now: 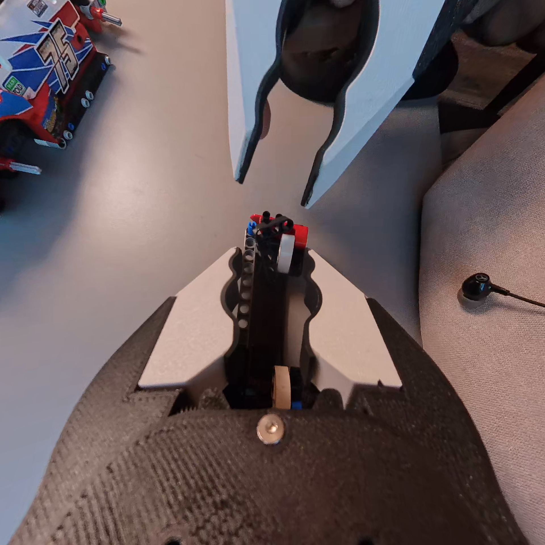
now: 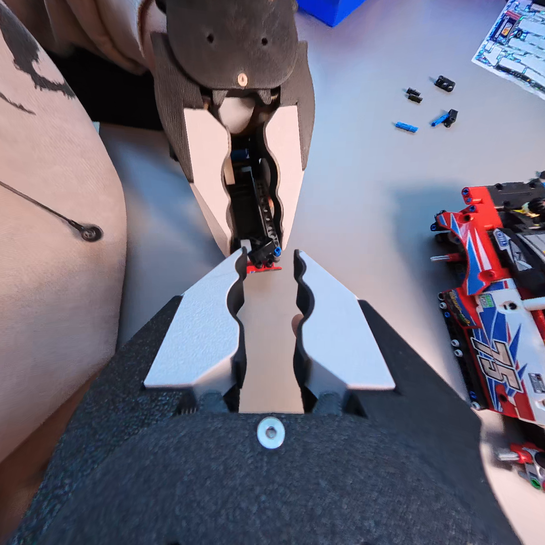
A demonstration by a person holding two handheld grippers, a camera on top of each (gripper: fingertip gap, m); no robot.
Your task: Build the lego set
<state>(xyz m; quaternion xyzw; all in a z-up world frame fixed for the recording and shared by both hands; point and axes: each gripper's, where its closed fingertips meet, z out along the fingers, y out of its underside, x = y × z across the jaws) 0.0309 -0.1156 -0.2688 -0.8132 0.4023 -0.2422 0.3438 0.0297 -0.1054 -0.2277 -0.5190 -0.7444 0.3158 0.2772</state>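
Table (image 2: pixel 368 177): pale grey; it carries the whole job, and a person's beige sleeve lies along its edge.
Car (image 2: pixel 498 309): the big red, white and blue model sits at the right in the right wrist view, well apart from both grippers; nothing touches it.
Left gripper (image 1: pixel 272 250): pinched on the sub-assembly, which runs lengthwise between its jaws with the far end sticking out past the tips.
Right gripper (image 2: pixel 269 253): spread and empty, tips just beside the red end of the sub-assembly; whether the left tip touches it I cannot tell.
Sub-assembly (image 1: pixel 265 283): long black beam frame with a grey holed beam, white round parts, a blue pin and a red piece at the far end, held above the table.
Step in hand: likely work on the end of the sub-assembly, seating or adjusting a piece there before it joins the car.
Next move: probably the right tips must close squarely on the red end while the left grip stays firm; a skewed pinch could twist the small black link.
Only in right view: loose parts (image 2: pixel 427 106), black and blue, at far right, a printed sheet (image 2: pixel 513 50) in the far right corner and a blue box (image 2: pixel 333 8) at the far edge.
Only in left view: the sub-assembly's top, its holes and white parts.
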